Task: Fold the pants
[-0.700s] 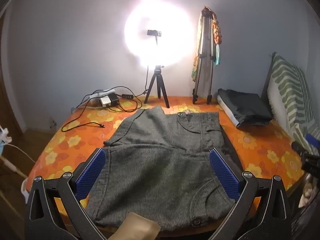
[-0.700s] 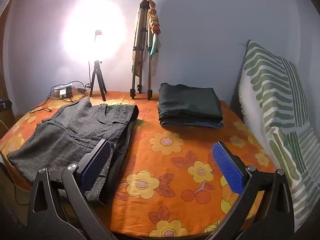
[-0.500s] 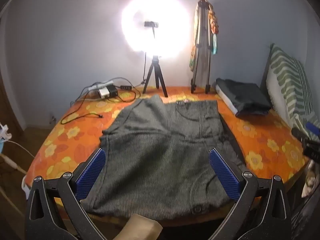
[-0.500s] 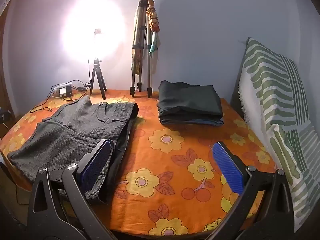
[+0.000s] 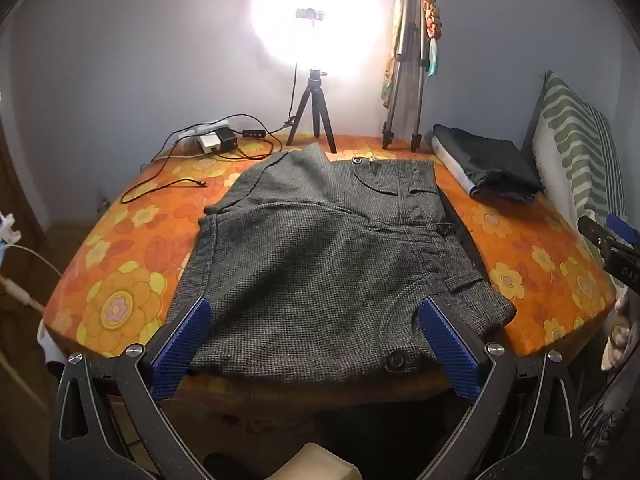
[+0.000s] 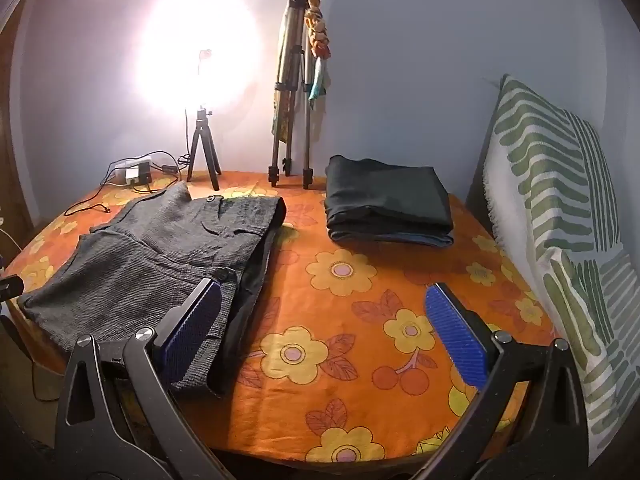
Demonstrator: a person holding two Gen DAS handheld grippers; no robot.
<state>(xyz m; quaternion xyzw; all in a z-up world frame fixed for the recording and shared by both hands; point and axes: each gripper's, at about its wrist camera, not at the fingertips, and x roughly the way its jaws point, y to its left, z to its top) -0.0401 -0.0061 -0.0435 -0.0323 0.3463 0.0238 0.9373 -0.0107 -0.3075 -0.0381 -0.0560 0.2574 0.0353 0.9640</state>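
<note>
Since the earlier frames the left gripper [image 5: 314, 344] has drawn back from the grey pants [image 5: 320, 252], so the near hem with its button now shows between the blue fingers [image 5: 182, 344], and the front edge of the worktop [image 5: 120, 240] has come into view; the right gripper [image 6: 320, 340] has barely shifted. Both grippers have their fingers spread wide apart with nothing between them.

Nearest to the left gripper, the pants lie flat on the orange flowered cloth of the worktop, folded once, the hem at the front edge and the pockets farther back. Seen from the right wrist, the pants [image 6: 160, 256] lie on the left half of the worktop, and that gripper's left finger [image 6: 192, 328] overlaps their near corner in the view. Right of the pants and farther back rests a stack of folded dark clothes [image 6: 384, 200]. Behind the pants stand a small tripod with a bright ring light [image 5: 316, 20] and a taller folded tripod [image 5: 404, 64] against the wall. Cables and a power strip [image 5: 208, 140] lie behind the pants to the left.
</note>
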